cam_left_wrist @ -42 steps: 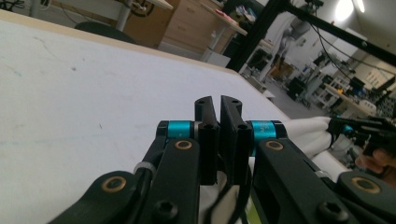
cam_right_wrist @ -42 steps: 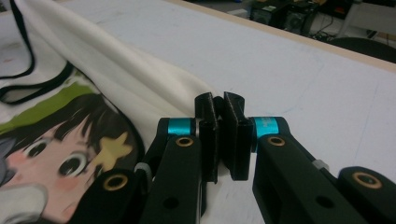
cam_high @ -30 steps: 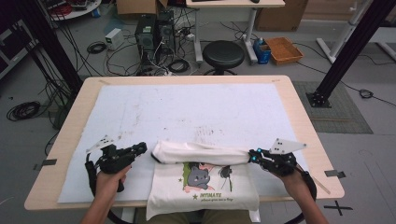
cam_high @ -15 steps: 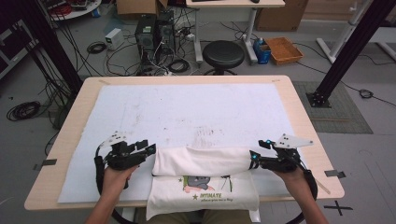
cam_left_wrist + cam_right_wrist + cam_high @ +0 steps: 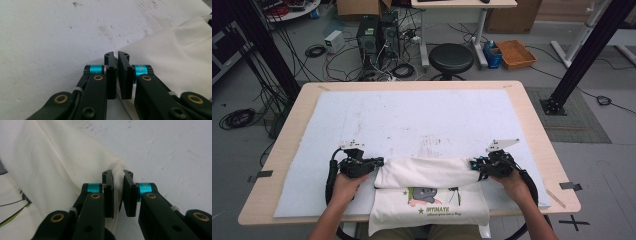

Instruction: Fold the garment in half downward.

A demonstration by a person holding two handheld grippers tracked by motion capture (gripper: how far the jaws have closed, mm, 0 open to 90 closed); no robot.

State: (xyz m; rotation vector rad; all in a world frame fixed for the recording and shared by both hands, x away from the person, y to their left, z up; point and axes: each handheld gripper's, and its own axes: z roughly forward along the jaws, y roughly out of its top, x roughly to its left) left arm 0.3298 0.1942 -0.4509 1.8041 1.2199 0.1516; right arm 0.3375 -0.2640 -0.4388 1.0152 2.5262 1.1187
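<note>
Left tongs (image 5: 115,55): jaws drawn together after a quick open-and-close, nipping the left end of the folded edge of the T-shirt (image 5: 427,172); in the left gripper view cloth runs into the narrow slit between the pads

Right tongs (image 5: 117,175): jaws likewise just reclosed, pinching a bunched corner of cream cloth at the right end of the same fold, fabric visibly gathered between the pads

T-shirt: cream, printed with a small cartoon figure and green lettering; lies at the near edge of the worktop (image 5: 532,105), upper part folded over into a soft roll between the two tongs, lower part flat and overhanging toward the person

Handling, by judgement: light, limp, no stiffness; sags between grip points and slides easily over the mat. Best held at the two outer ends of the fold, through all layers, so the edge stays straight; a shallow pinch risks catching one layer only

White mat (image 5: 412,120): covers the worktop, stained, bare beyond the garment
</note>
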